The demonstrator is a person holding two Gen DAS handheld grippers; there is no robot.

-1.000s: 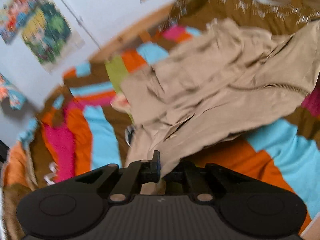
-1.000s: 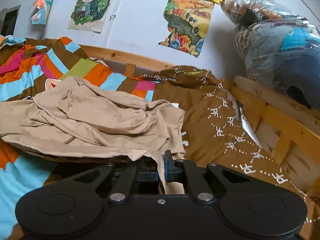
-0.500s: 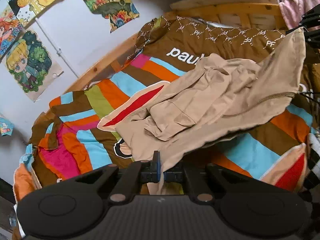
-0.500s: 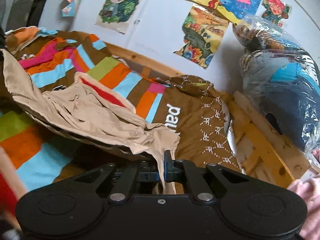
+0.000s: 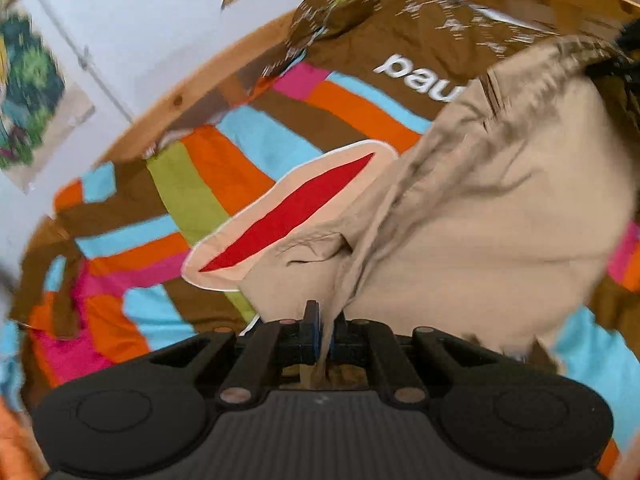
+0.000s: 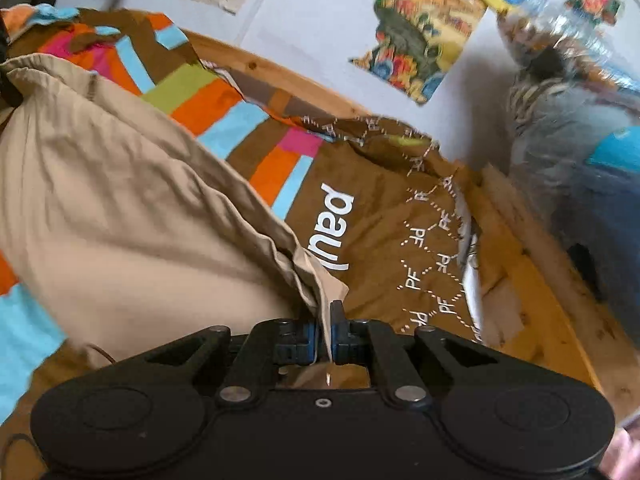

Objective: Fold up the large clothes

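A large beige garment (image 5: 492, 216) hangs stretched in the air above a bed with a striped, many-coloured cover (image 5: 224, 168). My left gripper (image 5: 325, 322) is shut on one edge of it. My right gripper (image 6: 329, 320) is shut on the opposite edge; the garment (image 6: 120, 216) billows out to the left in the right wrist view. The right gripper shows as a dark shape at the far right edge (image 5: 624, 56) of the left wrist view. The garment's lower part is hidden behind the gripper bodies.
A wooden bed frame (image 6: 532, 280) runs along the wall and the right side. A brown cover with white "paul" lettering (image 6: 360, 248) lies at the bed's head. Plastic-wrapped bundles (image 6: 580, 128) are stacked at the right. Posters (image 6: 424, 28) hang on the white wall.
Both grippers have lifted and pulled apart, so the crumpled garment came off the bed and now hangs spread between them. Both views are motion-blurred.
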